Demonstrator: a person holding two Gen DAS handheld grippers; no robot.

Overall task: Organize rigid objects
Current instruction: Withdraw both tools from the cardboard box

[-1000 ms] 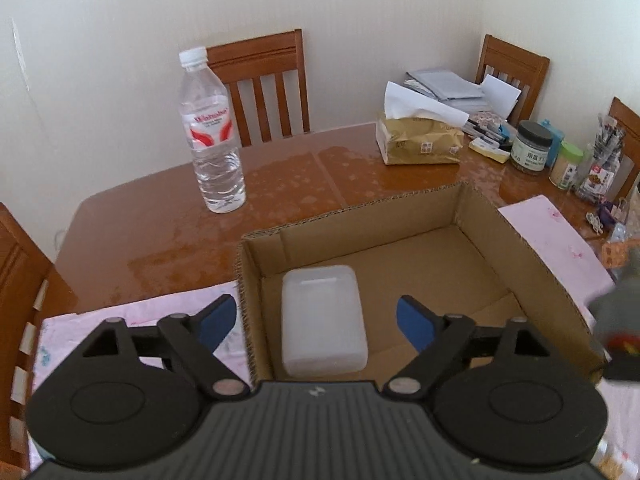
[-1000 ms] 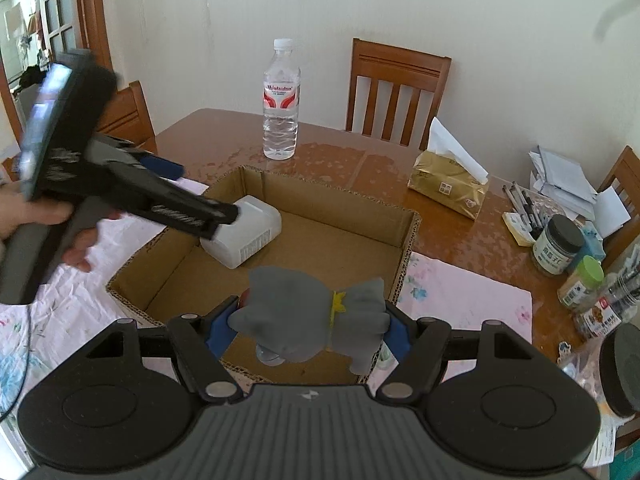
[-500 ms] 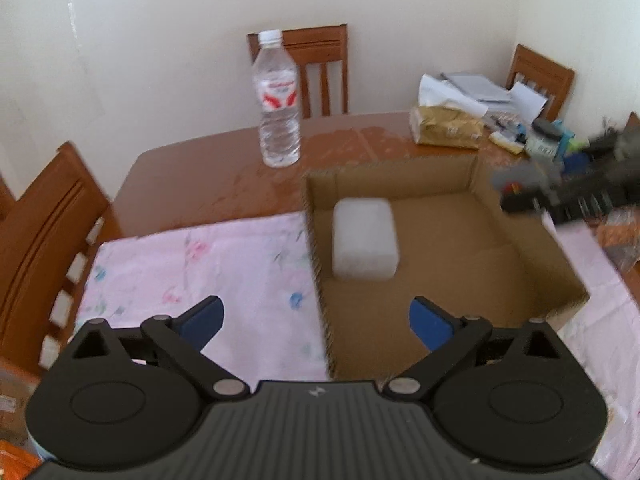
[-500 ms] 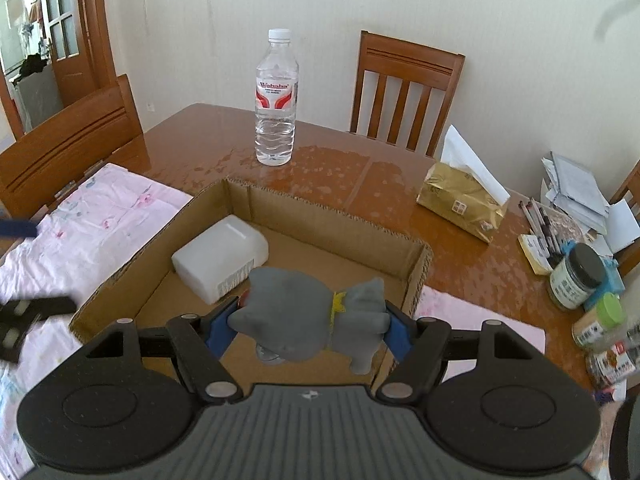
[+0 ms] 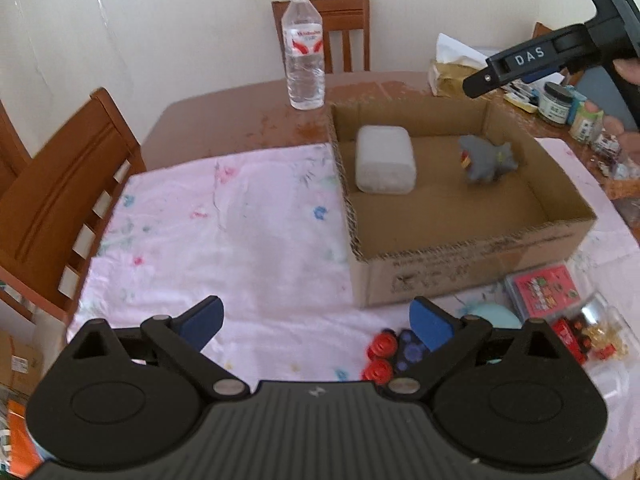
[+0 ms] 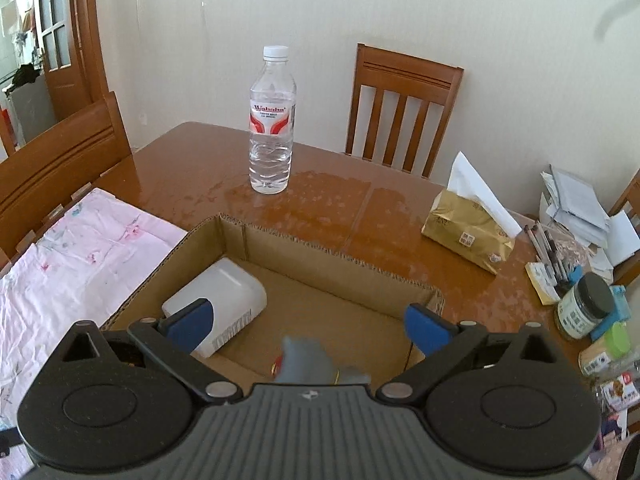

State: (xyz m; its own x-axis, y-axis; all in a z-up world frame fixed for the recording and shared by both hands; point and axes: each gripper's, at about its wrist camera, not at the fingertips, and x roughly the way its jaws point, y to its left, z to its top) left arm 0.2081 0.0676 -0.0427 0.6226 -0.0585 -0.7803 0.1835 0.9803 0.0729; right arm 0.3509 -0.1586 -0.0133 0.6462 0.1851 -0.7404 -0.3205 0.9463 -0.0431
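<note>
**Left wrist view: box loaded, left jaws wide**

Left gripper [image 5: 316, 322] stands wide apart over the pink cloth [image 5: 224, 224], nothing between the pads. Cardboard box [image 5: 472, 268] sits at the cloth's right edge; white block [image 5: 385, 159] in its far-left corner, grey toy [image 5: 486, 159] near the far-right wall. Water bottle [image 5: 303, 50] upright behind the box. Right gripper [image 5: 520, 66] above the box's far-right corner.

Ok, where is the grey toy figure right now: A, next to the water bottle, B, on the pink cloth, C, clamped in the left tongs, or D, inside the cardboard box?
D: the grey toy figure sits on the floor of the cardboard box, apart from the white container.
</note>
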